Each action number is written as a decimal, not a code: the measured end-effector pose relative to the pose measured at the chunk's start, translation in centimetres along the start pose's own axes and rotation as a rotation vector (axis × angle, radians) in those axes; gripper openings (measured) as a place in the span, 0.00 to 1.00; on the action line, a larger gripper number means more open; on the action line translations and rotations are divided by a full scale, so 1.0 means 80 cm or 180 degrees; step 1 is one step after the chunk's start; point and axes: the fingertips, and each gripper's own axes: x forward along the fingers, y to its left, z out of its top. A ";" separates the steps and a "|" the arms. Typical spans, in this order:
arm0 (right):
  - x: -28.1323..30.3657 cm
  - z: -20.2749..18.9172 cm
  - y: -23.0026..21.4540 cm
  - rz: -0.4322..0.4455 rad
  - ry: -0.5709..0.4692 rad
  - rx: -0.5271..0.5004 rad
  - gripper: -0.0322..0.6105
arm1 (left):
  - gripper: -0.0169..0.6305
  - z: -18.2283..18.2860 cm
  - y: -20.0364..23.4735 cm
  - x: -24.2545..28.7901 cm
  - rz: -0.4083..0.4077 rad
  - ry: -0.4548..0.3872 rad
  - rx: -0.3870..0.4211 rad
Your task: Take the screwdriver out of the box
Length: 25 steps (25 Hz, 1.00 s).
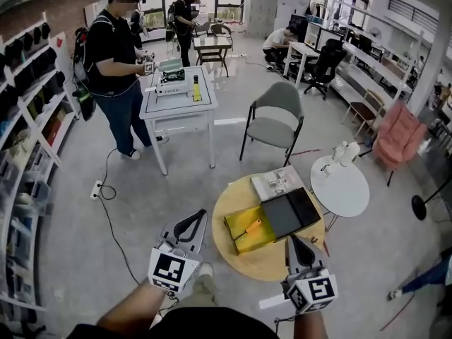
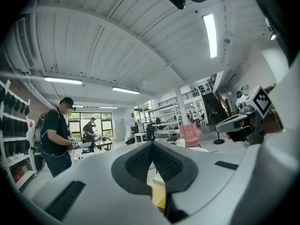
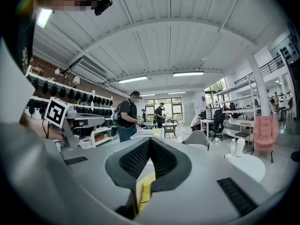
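A yellow box (image 1: pixel 263 241) lies open on the round wooden table (image 1: pixel 265 263), its dark lid (image 1: pixel 289 212) folded back to the right. Inside the box rests a screwdriver (image 1: pixel 250 227) with an orange handle. My left gripper (image 1: pixel 200 215) is held level, left of the table, shut with nothing between its pads. To the right, my right gripper (image 1: pixel 289 239) reaches over the table's near edge just beside the box, also shut and empty. A sliver of the yellow box (image 2: pixel 159 197) shows below the closed jaws in the left gripper view, and the box (image 3: pixel 144 189) shows likewise in the right gripper view.
A booklet (image 1: pixel 277 181) lies on the wooden table behind the box. A small white round table (image 1: pixel 342 189) with bottles stands to the right, a grey chair (image 1: pixel 275 122) behind. A person (image 1: pixel 116 62) stands at a white square table (image 1: pixel 178 97). Shelves (image 1: pixel 25 140) line the left wall.
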 end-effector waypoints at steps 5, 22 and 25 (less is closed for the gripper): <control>0.035 -0.001 -0.009 -0.0003 -0.0031 0.0103 0.07 | 0.05 -0.008 0.021 0.025 -0.0018 0.0064 0.0034; 0.130 -0.038 -0.044 -0.0119 0.0244 0.0341 0.07 | 0.05 -0.058 0.051 0.124 -0.0339 0.0332 0.0048; 0.146 -0.050 -0.055 -0.0146 0.0344 0.0282 0.07 | 0.05 -0.066 0.057 0.145 -0.0381 0.0349 0.0012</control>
